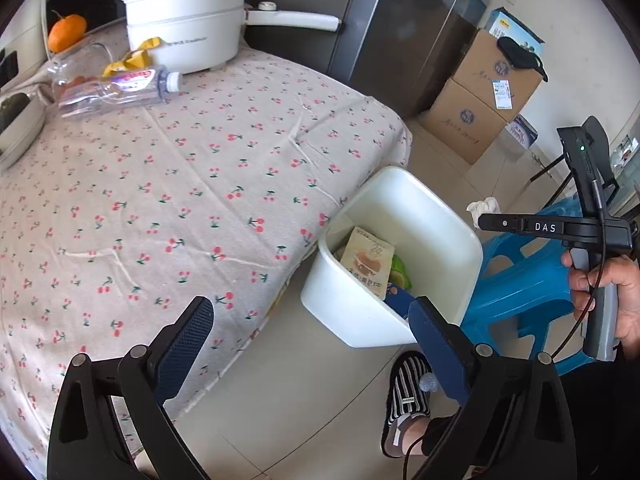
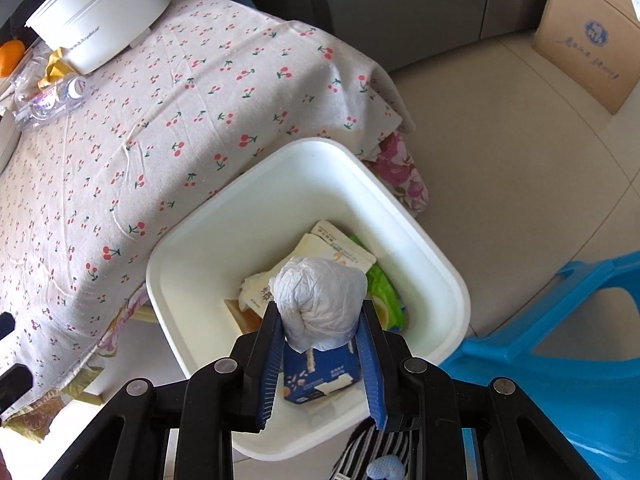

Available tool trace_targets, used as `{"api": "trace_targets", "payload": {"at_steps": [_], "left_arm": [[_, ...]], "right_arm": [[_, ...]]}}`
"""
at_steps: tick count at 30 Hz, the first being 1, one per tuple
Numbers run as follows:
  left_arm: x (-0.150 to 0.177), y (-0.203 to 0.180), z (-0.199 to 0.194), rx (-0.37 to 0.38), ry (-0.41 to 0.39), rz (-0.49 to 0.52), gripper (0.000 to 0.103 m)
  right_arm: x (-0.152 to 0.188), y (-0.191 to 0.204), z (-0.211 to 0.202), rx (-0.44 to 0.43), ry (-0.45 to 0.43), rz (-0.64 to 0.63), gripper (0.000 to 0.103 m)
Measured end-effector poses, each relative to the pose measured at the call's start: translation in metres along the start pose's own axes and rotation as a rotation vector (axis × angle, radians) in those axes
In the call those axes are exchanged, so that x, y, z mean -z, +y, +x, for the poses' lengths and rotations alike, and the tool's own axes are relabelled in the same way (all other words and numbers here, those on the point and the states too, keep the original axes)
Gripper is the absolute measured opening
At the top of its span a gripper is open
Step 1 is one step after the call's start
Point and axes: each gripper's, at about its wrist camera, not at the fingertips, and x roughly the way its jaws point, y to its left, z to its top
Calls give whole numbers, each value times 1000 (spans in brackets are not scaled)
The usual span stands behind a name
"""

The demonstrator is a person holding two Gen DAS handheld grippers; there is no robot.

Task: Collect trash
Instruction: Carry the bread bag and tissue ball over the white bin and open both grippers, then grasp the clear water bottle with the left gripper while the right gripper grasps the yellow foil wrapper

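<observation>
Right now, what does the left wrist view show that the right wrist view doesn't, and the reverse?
Only the left wrist view shows the open, empty left gripper and the hand holding the other tool.

Only the right wrist view shows the right gripper shut on a crumpled white tissue ball above the bin, plus a blue carton inside it.

Both show the white bin with wrappers, the cherry-print tablecloth, the white pot, the plastic bottle and the blue stool.

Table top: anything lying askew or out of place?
Yes. A clear plastic bottle lies on its side on the tablecloth near the white pot, with a crumpled yellow wrapper beside it. Both look like uncollected trash. No spill visible.
</observation>
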Motion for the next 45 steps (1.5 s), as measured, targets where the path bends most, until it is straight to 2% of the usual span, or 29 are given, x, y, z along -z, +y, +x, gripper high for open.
{"api": "trace_targets", "payload": {"at_steps": [3,7,8,13,23,26,33,39,45], "left_arm": [[8,16,-21,-36,-22,-15,103],[14,41,-49,-72,-54,-50,103],[16,48,-56,-82,-64,-57,103],[25,78,-81,-151,-83,-72,103],[40,138,-116,-205,-120,-178,103],[40,157,-121,-201,-122,-236,103],[31,193,-128,-229,-144,-306,103],[23,233,-117,-307,-129,-386,103],[22,271,-113,-385,-123,-471,103]], "right_arm": [[-1,7,2,-1,-8,7,38],[-3,16,2,-18,-7,51,65],[-4,20,1,-17,-14,54,67],[-8,52,-5,-11,-51,31,71],[-11,151,-21,-15,-191,-94,79],[-9,185,-23,-20,-227,-177,85],[-10,265,-16,-14,-263,-439,86],[-44,313,5,-29,-283,-564,88],[-87,345,36,-68,-270,-556,88]]}}
